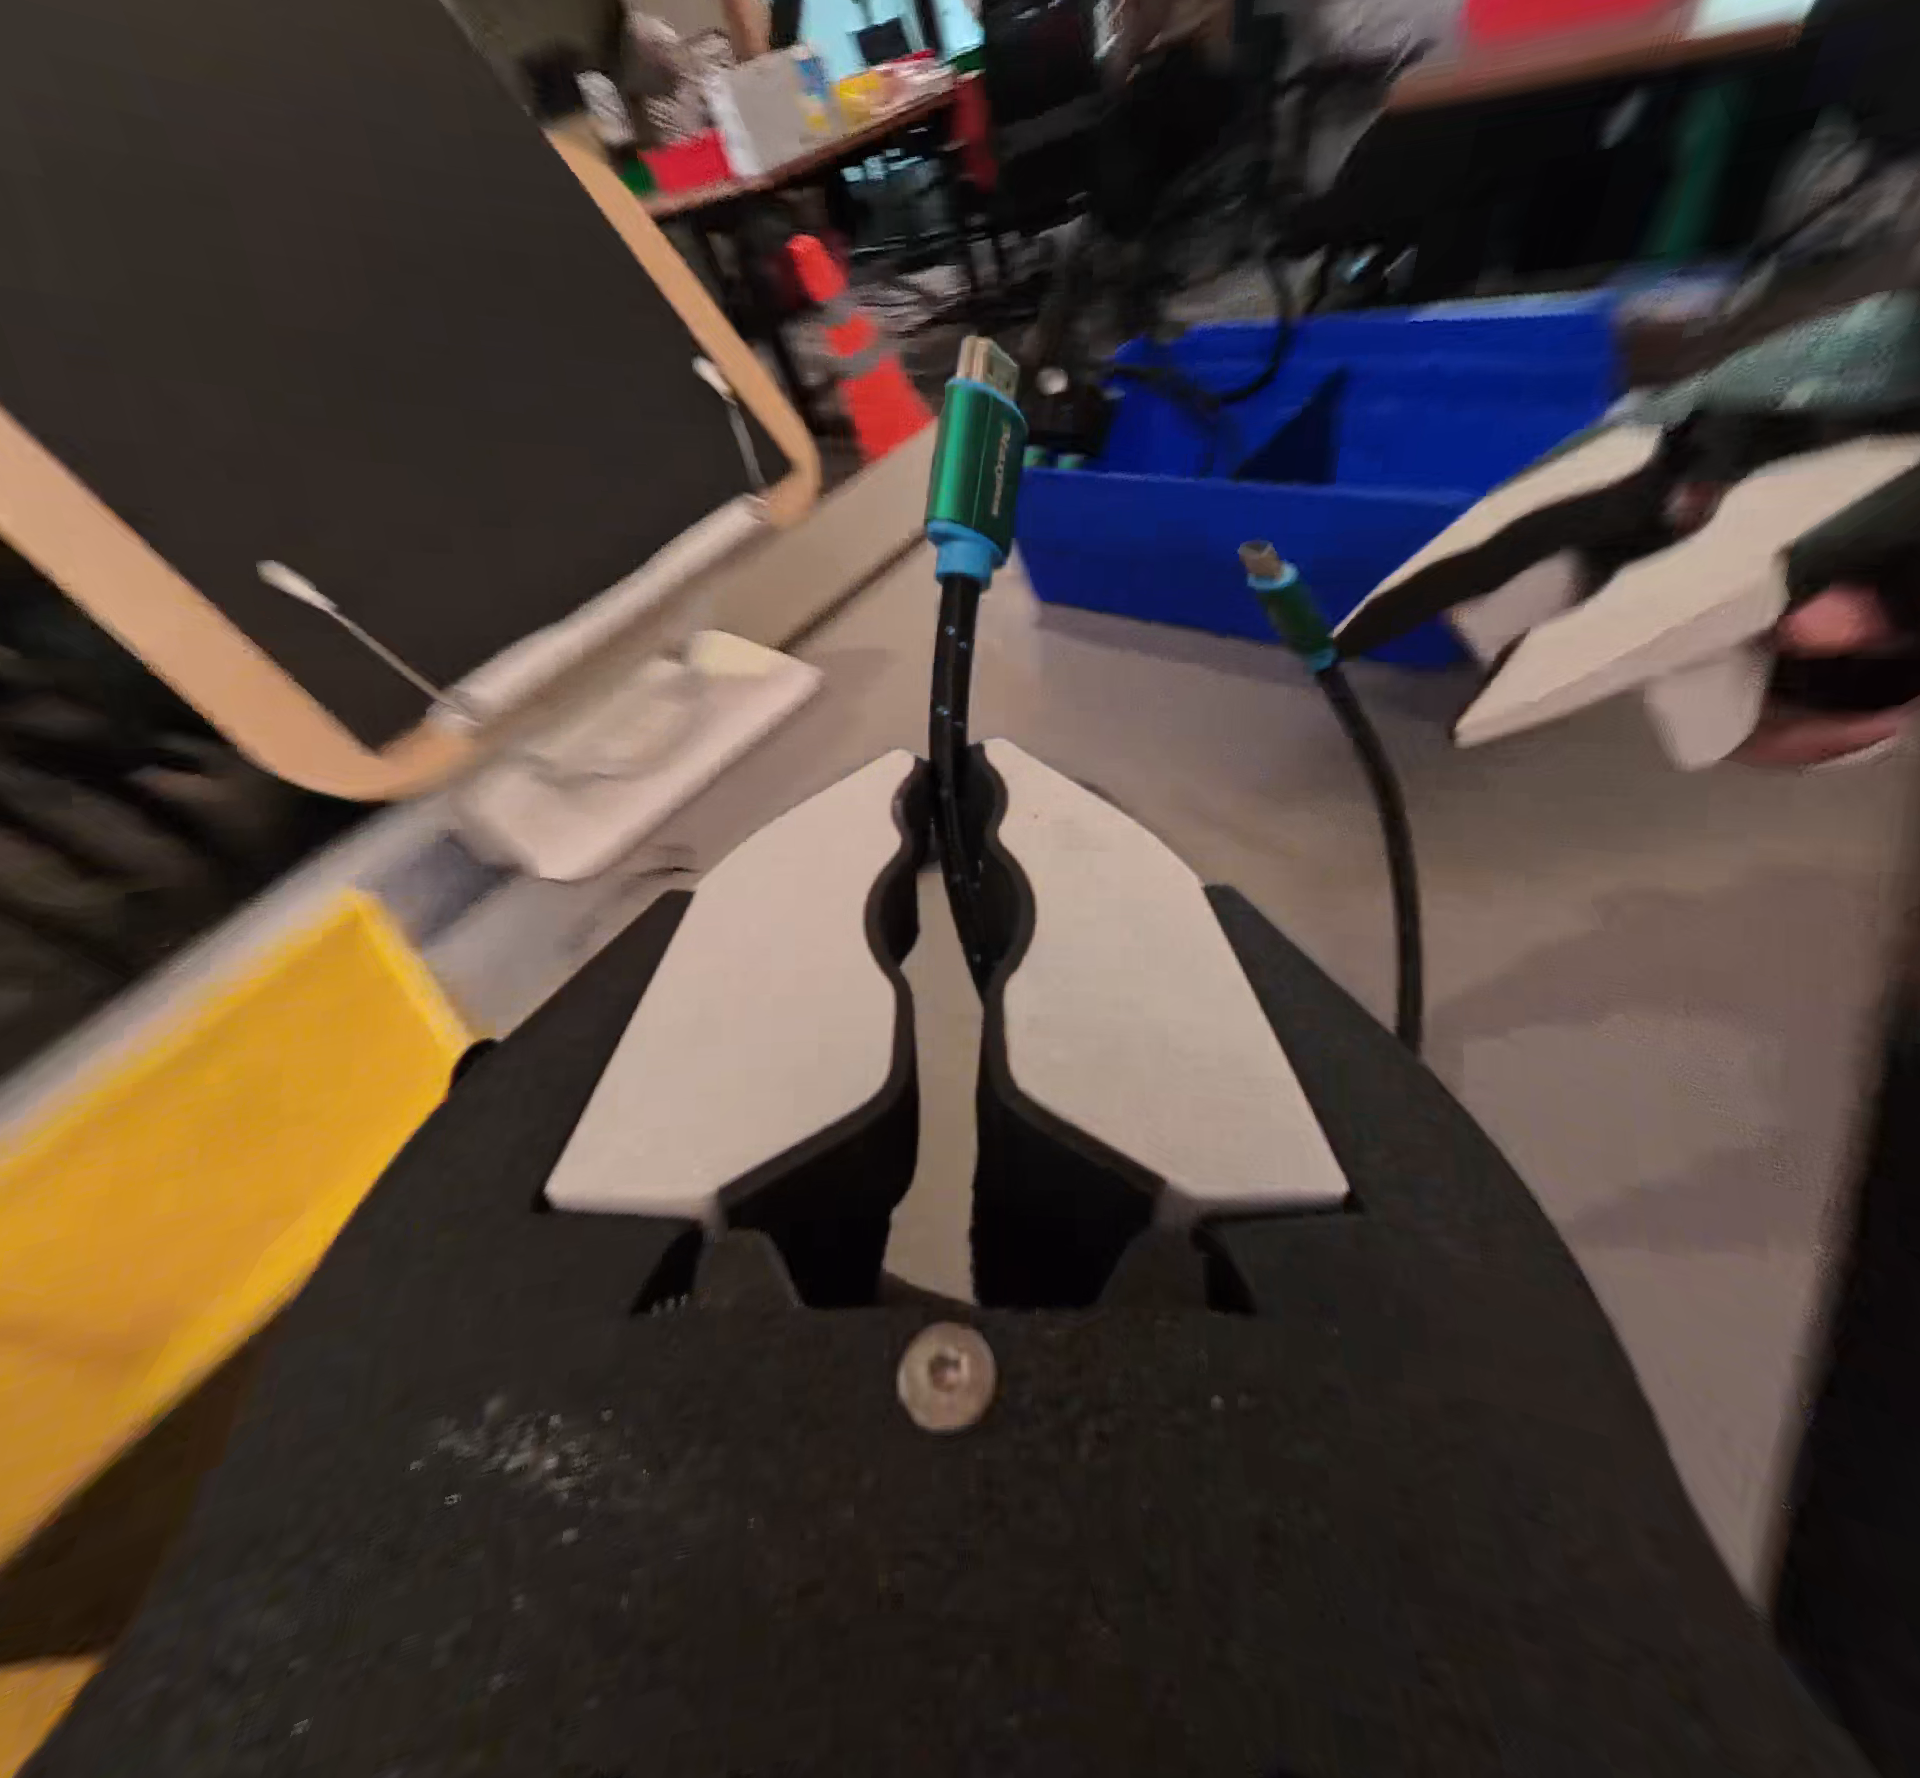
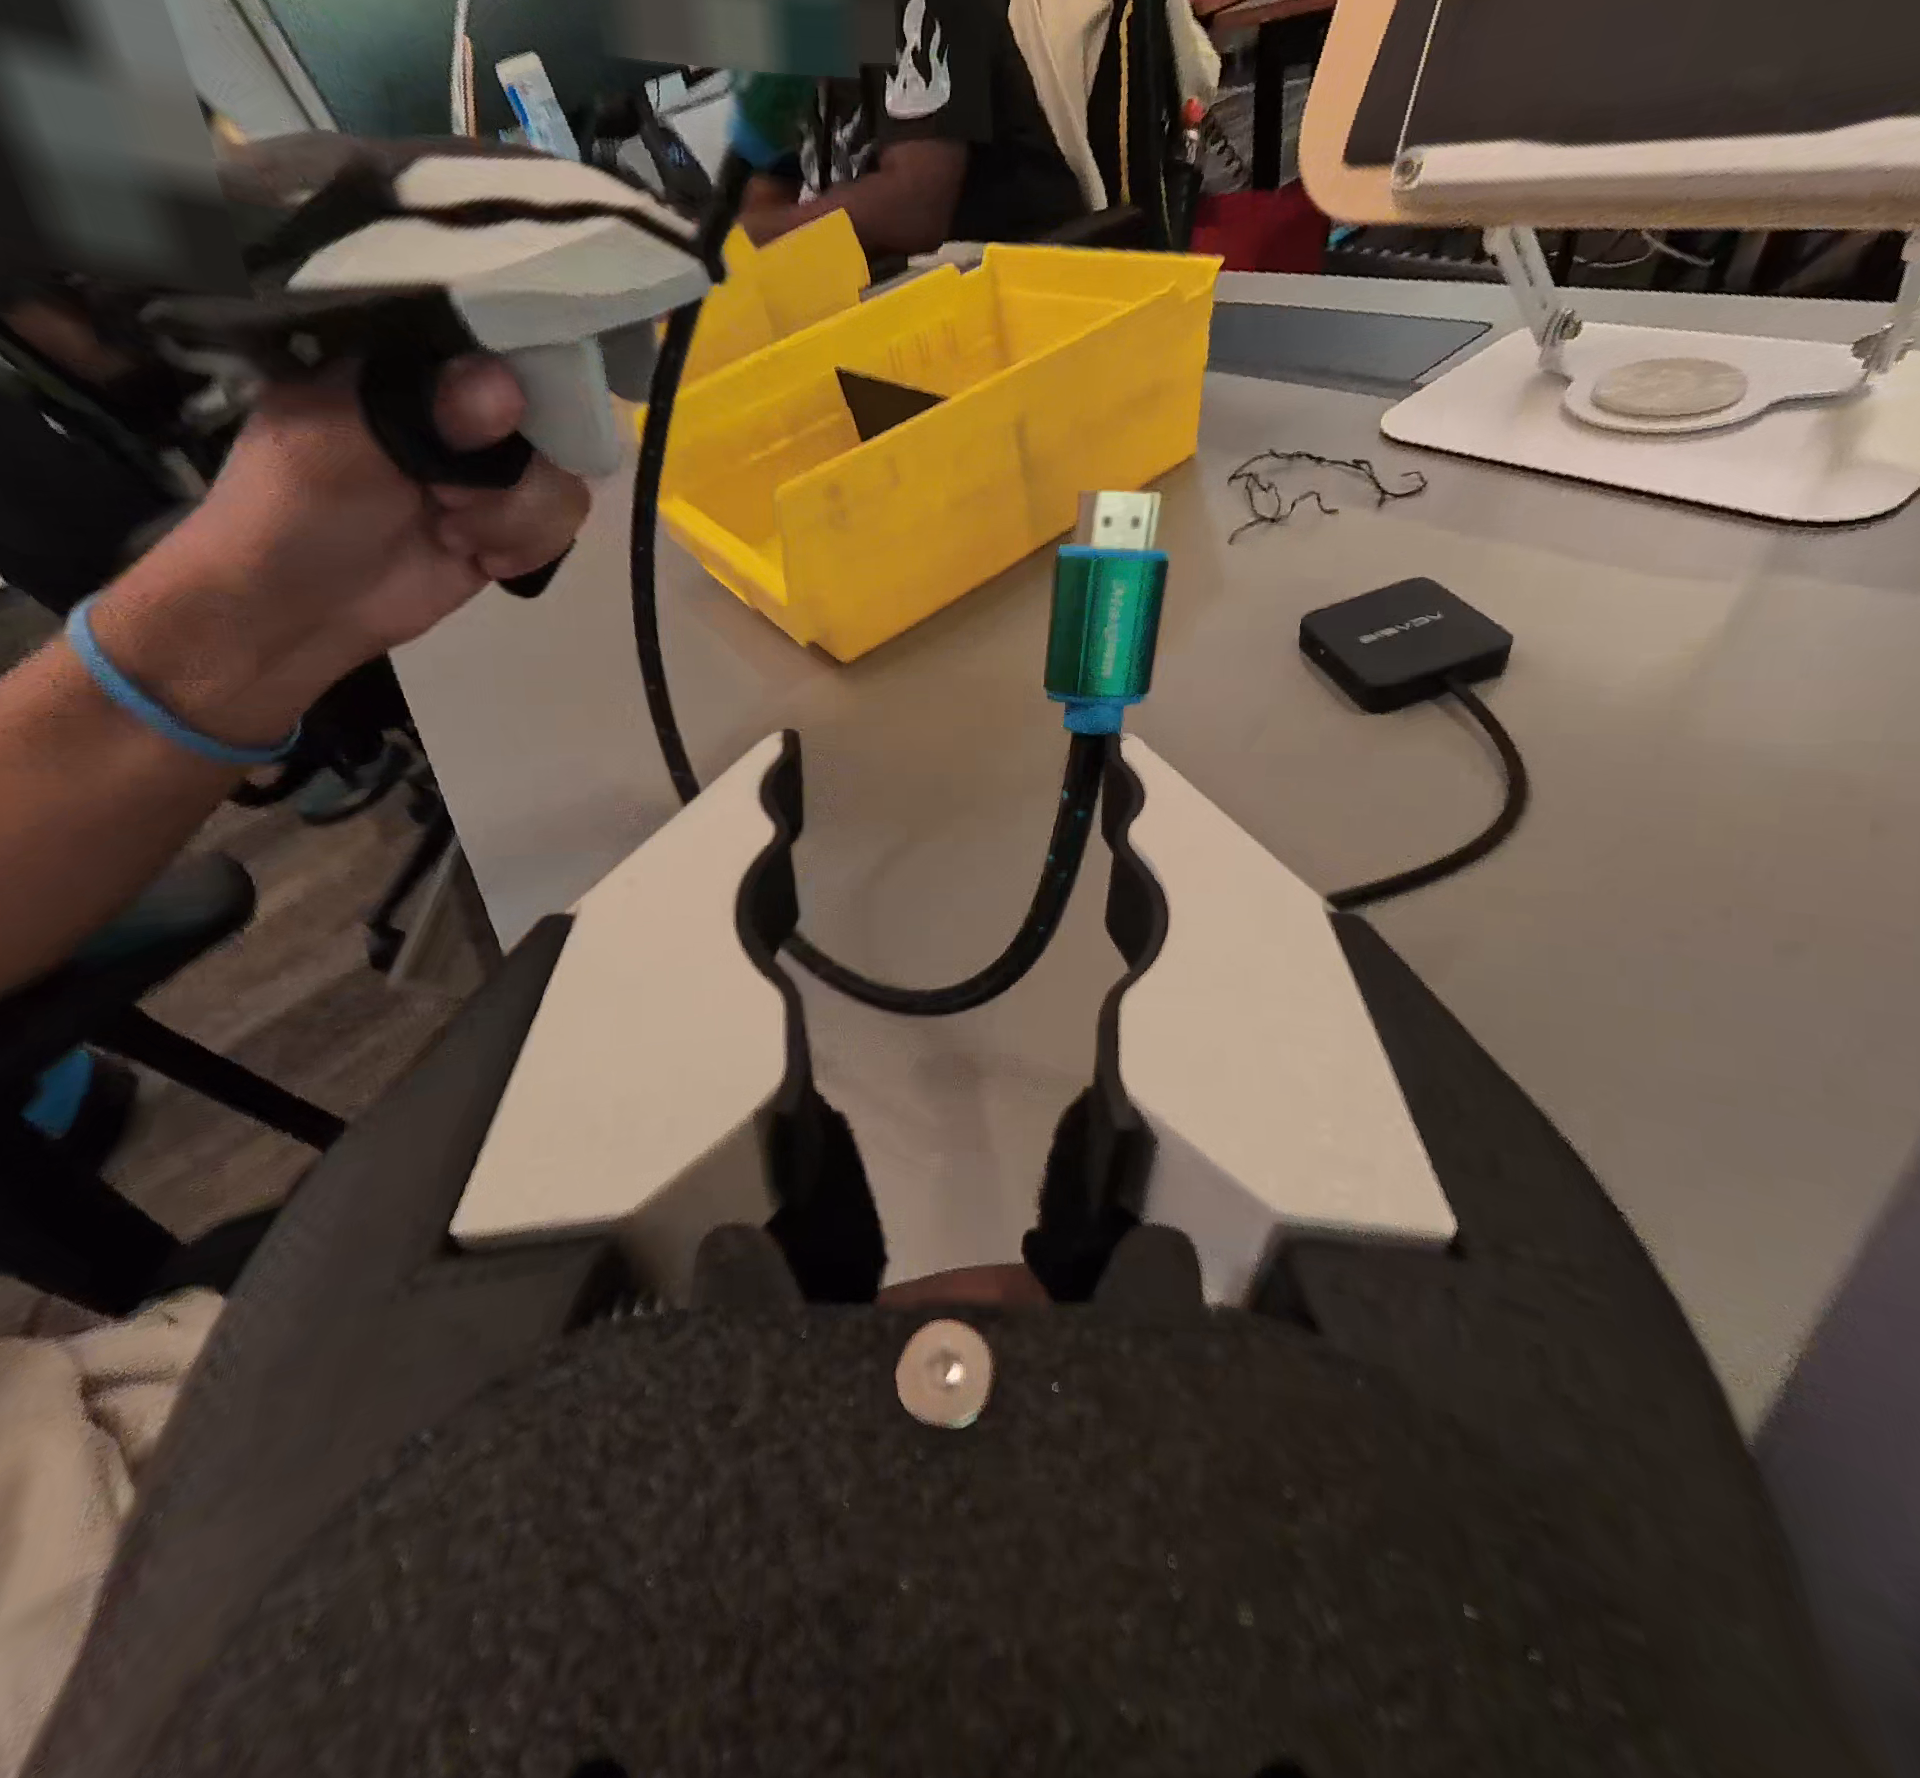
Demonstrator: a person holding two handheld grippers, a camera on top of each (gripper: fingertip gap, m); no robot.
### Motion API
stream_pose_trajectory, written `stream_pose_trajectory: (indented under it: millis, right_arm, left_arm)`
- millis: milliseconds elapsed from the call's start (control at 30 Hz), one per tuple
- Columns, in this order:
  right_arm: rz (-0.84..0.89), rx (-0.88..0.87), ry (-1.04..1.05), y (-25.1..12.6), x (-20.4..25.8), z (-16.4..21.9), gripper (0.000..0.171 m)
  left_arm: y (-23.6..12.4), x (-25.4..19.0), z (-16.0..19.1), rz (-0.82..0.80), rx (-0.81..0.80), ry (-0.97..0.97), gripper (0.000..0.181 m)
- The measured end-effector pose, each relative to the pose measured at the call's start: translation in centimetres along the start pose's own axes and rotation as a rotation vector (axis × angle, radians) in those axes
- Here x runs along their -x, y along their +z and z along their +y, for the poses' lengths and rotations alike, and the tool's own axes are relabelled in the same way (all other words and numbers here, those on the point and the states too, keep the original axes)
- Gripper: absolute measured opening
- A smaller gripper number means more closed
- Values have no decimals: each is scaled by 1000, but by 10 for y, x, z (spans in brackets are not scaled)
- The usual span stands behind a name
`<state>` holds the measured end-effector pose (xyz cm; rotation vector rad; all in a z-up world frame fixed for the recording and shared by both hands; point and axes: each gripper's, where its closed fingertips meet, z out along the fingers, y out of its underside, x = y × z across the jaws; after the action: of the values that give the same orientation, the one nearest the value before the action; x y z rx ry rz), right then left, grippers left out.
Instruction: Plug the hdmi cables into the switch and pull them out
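My left gripper [image 1: 951,762] is shut on a black braided HDMI cable [image 1: 951,689]. Its green plug [image 1: 977,471] stands up above the fingertips. The left gripper also shows in the right wrist view [image 2: 686,263], held up at the left by a hand. The cable hangs from it and loops between my right gripper's fingers. My right gripper [image 2: 951,762] is open. A second green plug [image 2: 1107,616] stands by the tip of its right finger [image 2: 1195,897], and the cable leans on that finger. The black switch [image 2: 1403,642] lies on the grey table [image 2: 1662,845], to the right and apart from the plug.
A yellow bin [image 2: 935,440] stands ahead left of the switch, and a blue bin [image 1: 1299,502] at the table's other side. A dark screen on a white stand [image 2: 1662,419] is at the far right. Loose black thread [image 2: 1320,481] lies near it. People sit beyond the table. From the right gripper's tips to the black switch [image 2: 1403,642] is close to 25 centimeters.
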<state>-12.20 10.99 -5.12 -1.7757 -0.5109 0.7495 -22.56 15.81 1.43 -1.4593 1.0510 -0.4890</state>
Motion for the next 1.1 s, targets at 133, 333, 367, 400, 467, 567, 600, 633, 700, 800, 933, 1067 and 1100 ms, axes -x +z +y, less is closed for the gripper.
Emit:
stream_pose_trajectory:
  millis: [133, 333, 367, 400, 467, 567, 600, 633, 700, 800, 933, 1067, 1100]
  right_arm:
    - [65, -18, 82, 3, -15, -9, 57]
    - [-208, 24, 177, 7, 29, 13, 57]
    - [-285, 38, 232, 8, 41, 19, 57]
    - [-324, 41, 285, 9, 46, 25, 57]
    - [-345, 41, 409, 13, 43, 36, 57]
    - [-370, 69, 556, 18, 38, 53, 57]
    - [-376, 85, 585, 20, 37, 57, 57]
    - [-395, 81, 612, 20, 38, 57, 55]
    - [-405, 66, 645, 21, 37, 56, 46]
    - [-423, 69, 602, 20, 38, 55, 21]
    - [-422, 45, 562, 18, 35, 52, 1]
    - [-399, 75, 582, 19, 31, 56, 32]
    - [-387, 86, 608, 20, 28, 58, 38]
  left_arm:
    - [-17, 3, -7, -318, 141, 567, 6]
    - [-8, -52, 49, -409, 237, 961, 5]
    - [-6, -63, 59, -389, 240, 980, 5]
    - [-4, -74, 68, -366, 257, 998, 6]
    - [-2, -93, 75, -314, 248, 968, 6]
    - [3, -106, 81, -283, 259, 877, 6]
    - [5, -109, 82, -272, 264, 848, 6]
    - [7, -111, 81, -265, 257, 815, 6]
    - [9, -114, 81, -245, 251, 757, 6]
    - [11, -115, 80, -241, 235, 699, 6]
    - [13, -123, 82, -131, 199, 526, 6]
    - [13, -119, 88, -132, 226, 525, 6]
    - [14, -120, 91, -128, 234, 539, 6]
